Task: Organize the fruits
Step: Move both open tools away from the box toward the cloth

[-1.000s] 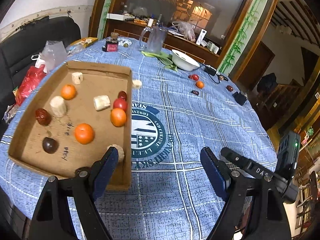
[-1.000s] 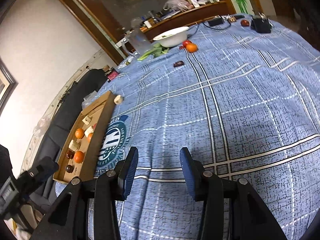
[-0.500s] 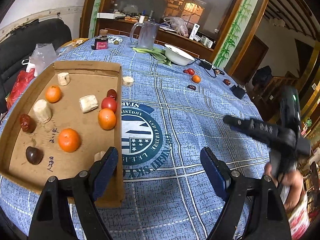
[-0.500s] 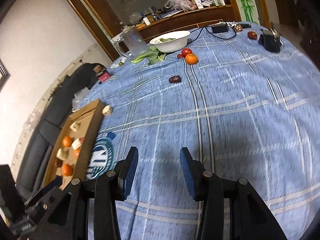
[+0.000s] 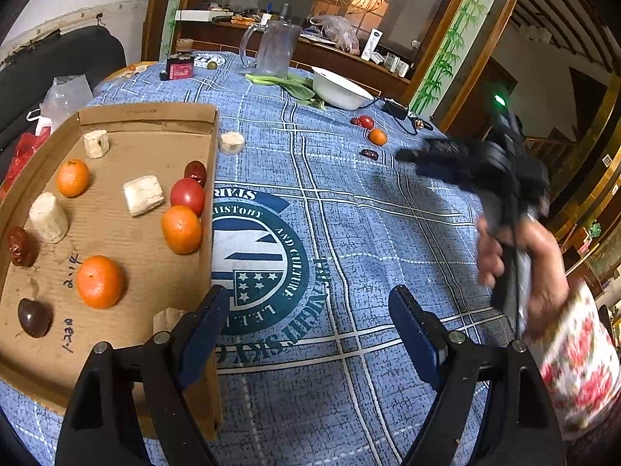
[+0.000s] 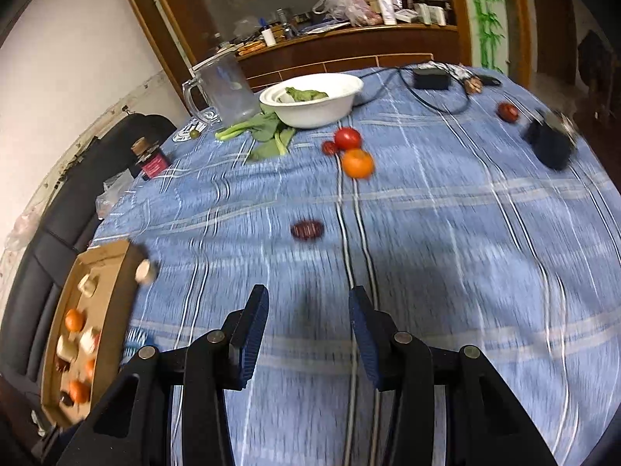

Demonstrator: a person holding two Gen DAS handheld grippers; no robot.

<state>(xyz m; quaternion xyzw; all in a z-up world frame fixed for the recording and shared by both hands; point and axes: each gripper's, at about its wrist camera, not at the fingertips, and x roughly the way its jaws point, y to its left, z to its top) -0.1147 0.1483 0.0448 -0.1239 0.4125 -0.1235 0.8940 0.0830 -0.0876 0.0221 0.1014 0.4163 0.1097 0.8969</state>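
A cardboard tray point(image 5: 116, 116) on the blue tablecloth holds several oranges, a red tomato point(image 5: 187, 195), dark dates and pale chunks. My left gripper point(image 5: 306, 334) is open and empty, low beside the tray's right wall. Loose on the cloth lie a dark date point(image 6: 306, 230), an orange point(image 6: 358, 163), a tomato point(image 6: 347, 138) and a small red fruit point(image 6: 507, 112). My right gripper point(image 6: 308, 336) is open and empty, just short of the dark date. It shows blurred in the left wrist view point(image 5: 415, 159). A pale chunk point(image 5: 231, 142) lies outside the tray.
A white bowl point(image 6: 310, 110) with greens, leafy greens point(image 6: 268, 128) and a glass jug point(image 6: 225, 89) stand at the far side. A black box point(image 6: 551, 141), a charger with cable point(image 6: 431, 77) and a small jar point(image 6: 149, 159) are also on the table. A dark sofa lies left.
My right gripper has moved forward across the table toward the loose date and fruits. The left gripper has shifted slightly closer along the tray. Both jaws stay open.
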